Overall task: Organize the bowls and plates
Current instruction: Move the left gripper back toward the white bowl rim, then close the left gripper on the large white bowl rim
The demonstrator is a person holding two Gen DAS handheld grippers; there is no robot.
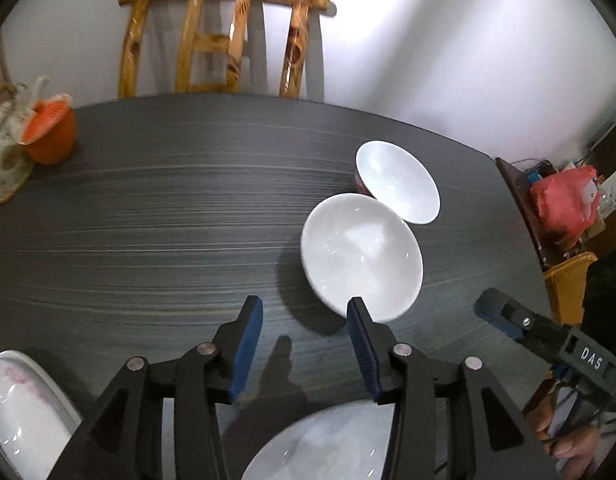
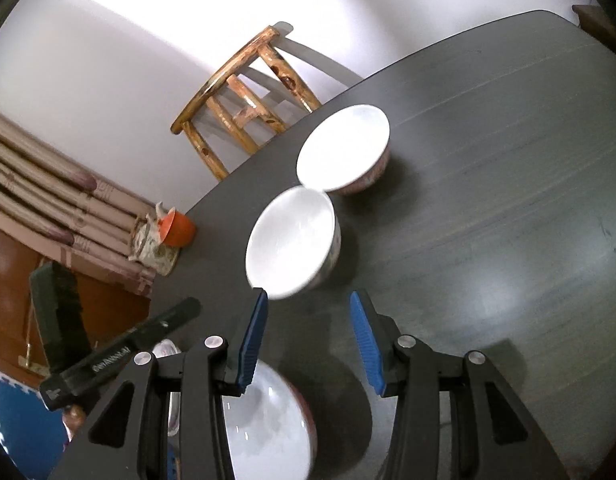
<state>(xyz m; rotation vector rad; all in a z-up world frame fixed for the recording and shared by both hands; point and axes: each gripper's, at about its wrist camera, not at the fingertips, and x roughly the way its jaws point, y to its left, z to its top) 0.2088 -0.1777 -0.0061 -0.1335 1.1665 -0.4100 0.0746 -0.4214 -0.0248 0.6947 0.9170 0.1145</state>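
White glossy bowls (image 1: 362,256), rims touching, possibly red-patterned outside; left tool (image 1: 304,344) and right tool (image 2: 308,340) part-open, empty.

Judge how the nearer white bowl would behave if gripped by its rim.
The nearer bowl looks like glazed ceramic: probably stiff, slick and breakable. Its deep, tall walls suggest a one-sided rim grip may tilt it.

White bowls (image 1: 362,254) ahead of blue-padded black left gripper (image 1: 305,346); dark grey streaked table (image 1: 168,216); orange cup (image 1: 50,136) far left.
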